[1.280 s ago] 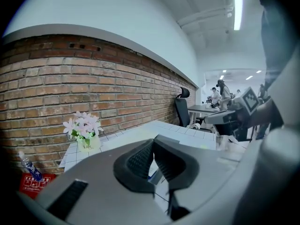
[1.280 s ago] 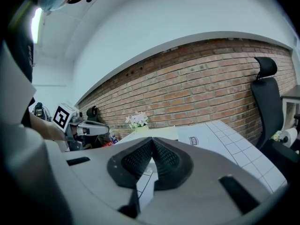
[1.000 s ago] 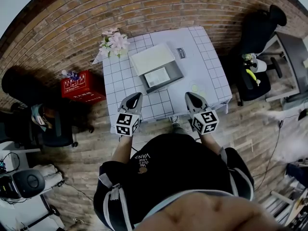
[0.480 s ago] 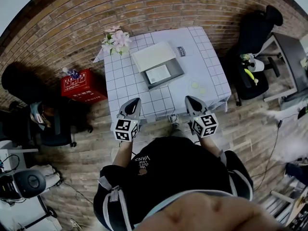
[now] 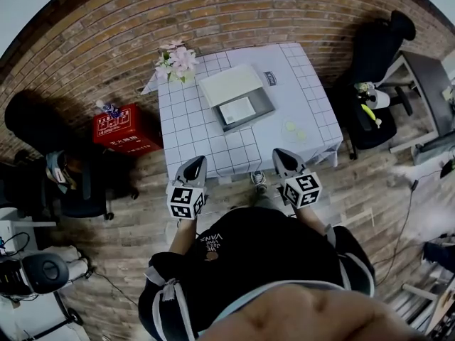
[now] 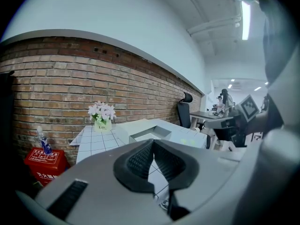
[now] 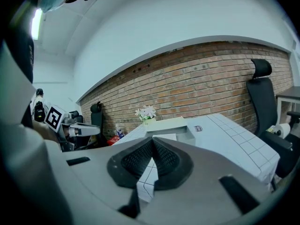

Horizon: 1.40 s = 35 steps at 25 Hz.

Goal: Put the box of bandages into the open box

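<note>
Left tool [image 5: 196, 162]: from my station I read its two jaws as pressed together with nothing between them. It sits on the near side of the open box [image 5: 264, 106], well apart from it, by the worktop's near edge.
Right tool [image 5: 280, 154]: jaws pressed together too, and empty. It is also on the near side of the open box, well apart from it and further right than the left tool.
Open box: a grey tray about mid-worktop, with its white lid [image 5: 227, 84] folded back on the far side.
Box of bandages [image 5: 237, 110]: white and flat, lying inside the open box on its floor.
Worktop [image 5: 190, 130]: covered in a white cloth with a dark grid, which carries the open box.
Flowers [image 5: 174, 60]: a pale pink bunch in a small pot, beyond and left of the open box, apart from it, at the worktop's far left corner.
Red crate [image 5: 119, 128]: on the floor, well to the left of the open box. A small bottle [image 5: 106, 109] is at its far edge; I cannot tell whether it stands on the crate or behind it.
Black chair [image 5: 377, 45]: on the floor, well to the right of the open box.
</note>
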Each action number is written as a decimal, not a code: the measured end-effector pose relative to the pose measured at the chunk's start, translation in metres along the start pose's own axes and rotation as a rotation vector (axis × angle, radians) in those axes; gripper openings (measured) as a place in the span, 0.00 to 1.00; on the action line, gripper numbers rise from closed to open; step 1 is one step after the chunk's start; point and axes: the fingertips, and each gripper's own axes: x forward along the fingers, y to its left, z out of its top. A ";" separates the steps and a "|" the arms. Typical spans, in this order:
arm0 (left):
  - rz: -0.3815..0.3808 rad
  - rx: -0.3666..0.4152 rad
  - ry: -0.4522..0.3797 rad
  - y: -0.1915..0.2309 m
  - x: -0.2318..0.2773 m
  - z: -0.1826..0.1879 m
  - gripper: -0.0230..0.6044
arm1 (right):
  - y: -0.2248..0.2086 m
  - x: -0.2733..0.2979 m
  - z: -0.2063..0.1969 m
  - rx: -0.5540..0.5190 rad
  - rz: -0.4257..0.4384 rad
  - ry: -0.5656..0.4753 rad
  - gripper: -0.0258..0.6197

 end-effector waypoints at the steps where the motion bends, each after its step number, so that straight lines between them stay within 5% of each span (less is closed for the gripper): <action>1: 0.001 -0.006 -0.001 -0.001 -0.003 -0.002 0.06 | 0.001 -0.001 -0.002 -0.001 0.000 0.004 0.04; 35: -0.003 -0.031 -0.013 -0.027 -0.021 -0.025 0.06 | 0.014 -0.015 -0.032 -0.014 -0.006 0.063 0.03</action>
